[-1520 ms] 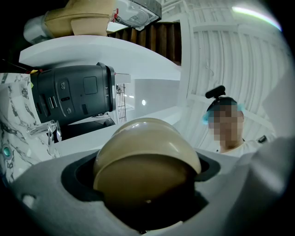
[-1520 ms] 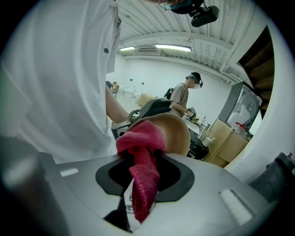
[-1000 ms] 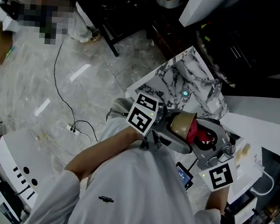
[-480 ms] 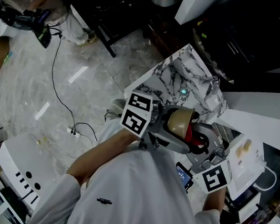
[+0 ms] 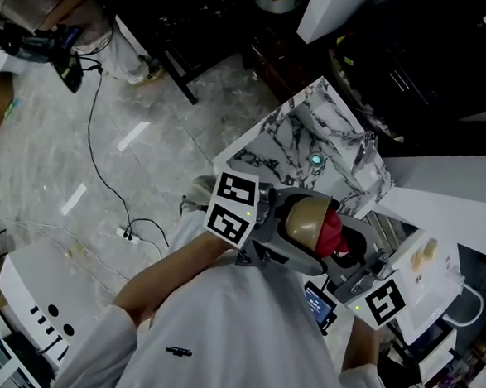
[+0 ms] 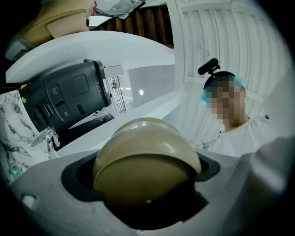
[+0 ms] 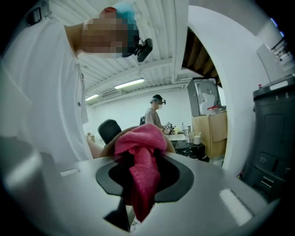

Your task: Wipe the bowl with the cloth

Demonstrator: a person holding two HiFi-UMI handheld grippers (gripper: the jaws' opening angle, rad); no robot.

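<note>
The left tool (image 6: pixel 146 186) is clamped on the glossy tan round bowl (image 6: pixel 144 154), held aloft at the person's chest. The right tool (image 7: pixel 138 179) grips the bunched pink cloth (image 7: pixel 139 154), which touches the bowl.

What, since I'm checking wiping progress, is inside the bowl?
The pink cloth, clamped in the right gripper, sits in the mouth of the bowl. The inner surface behind it is covered.

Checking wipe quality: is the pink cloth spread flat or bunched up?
Bunched up: the cloth hangs crumpled between the right tongs, its top wadded against the bowl.
</note>
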